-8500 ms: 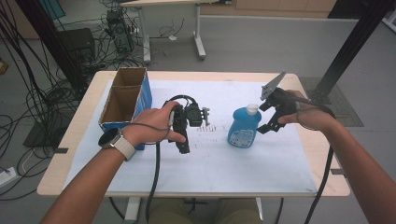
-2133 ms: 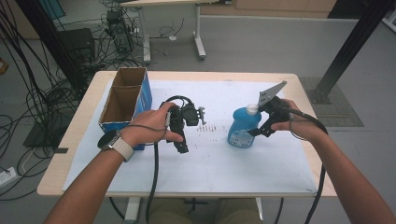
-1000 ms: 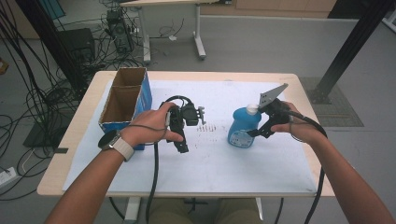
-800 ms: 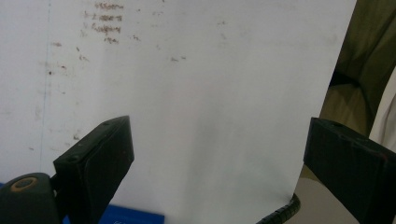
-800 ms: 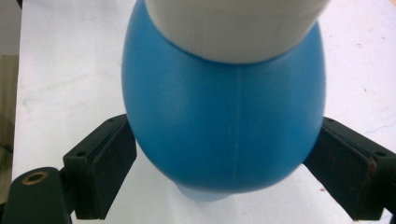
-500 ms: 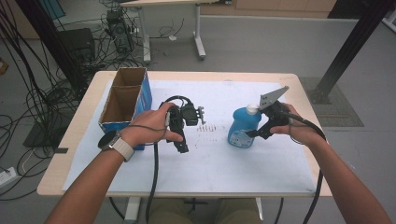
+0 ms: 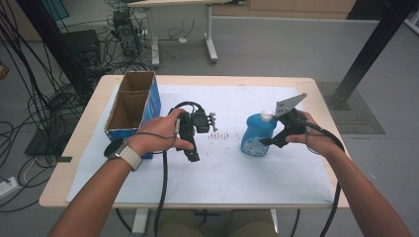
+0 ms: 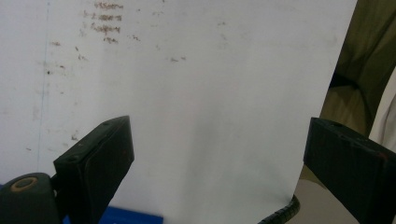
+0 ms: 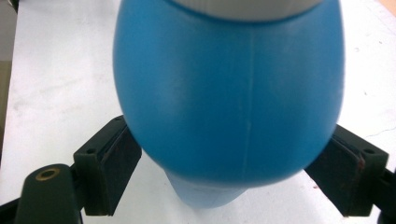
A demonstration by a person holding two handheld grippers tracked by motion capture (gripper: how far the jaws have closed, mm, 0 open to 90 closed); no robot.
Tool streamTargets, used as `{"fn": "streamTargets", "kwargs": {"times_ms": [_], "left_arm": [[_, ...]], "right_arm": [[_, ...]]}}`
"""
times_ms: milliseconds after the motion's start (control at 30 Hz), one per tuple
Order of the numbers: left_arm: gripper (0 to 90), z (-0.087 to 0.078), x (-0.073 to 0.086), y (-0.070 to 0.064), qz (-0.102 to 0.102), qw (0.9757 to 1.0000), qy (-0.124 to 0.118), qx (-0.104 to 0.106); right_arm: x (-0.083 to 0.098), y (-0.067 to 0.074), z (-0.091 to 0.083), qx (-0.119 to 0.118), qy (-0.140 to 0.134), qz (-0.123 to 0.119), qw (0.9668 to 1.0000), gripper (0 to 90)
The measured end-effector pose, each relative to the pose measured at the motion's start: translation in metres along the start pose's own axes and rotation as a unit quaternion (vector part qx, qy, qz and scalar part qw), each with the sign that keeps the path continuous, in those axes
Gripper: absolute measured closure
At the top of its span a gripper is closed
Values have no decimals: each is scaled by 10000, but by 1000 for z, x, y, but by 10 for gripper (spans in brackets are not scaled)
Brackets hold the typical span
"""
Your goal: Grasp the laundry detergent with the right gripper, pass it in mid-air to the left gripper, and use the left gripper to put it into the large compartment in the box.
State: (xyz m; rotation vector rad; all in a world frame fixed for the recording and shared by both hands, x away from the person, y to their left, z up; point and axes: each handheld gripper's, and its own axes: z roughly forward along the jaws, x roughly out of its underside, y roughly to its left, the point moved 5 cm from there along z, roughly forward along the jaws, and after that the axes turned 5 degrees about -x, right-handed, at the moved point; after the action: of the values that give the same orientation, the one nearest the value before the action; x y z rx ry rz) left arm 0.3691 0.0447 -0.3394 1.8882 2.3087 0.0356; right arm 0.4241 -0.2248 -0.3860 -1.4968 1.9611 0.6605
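A blue bottle with a white cap stands upright on the white paper, right of the middle. My right gripper reaches it from the right. In the right gripper view the bottle sits between the jaws, which have just been closing, and both pads touch its lower sides. My left gripper rests on the paper at the centre left under the person's left hand. In the left gripper view it stands wide open over bare paper, with nothing between its fingers.
An open cardboard box with blue sides stands at the table's left. Small dark marks dot the paper between the grippers. Cables trail from both grippers toward the front edge. Beyond the table, cables and another desk's legs are on the floor.
Since the oldest frame my right gripper has come down and left to the bottle's side. Over the last second both hands have stayed put and the bottle has not moved.
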Motion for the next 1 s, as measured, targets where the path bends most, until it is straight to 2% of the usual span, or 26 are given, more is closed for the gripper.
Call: {"fn": "streamTargets", "kwargs": {"times_ms": [1000], "left_arm": [[89,2,-1,1,-40,10000,-36,17]], "right_arm": [[6,0,4,54,-218,-15,9997,176]]}}
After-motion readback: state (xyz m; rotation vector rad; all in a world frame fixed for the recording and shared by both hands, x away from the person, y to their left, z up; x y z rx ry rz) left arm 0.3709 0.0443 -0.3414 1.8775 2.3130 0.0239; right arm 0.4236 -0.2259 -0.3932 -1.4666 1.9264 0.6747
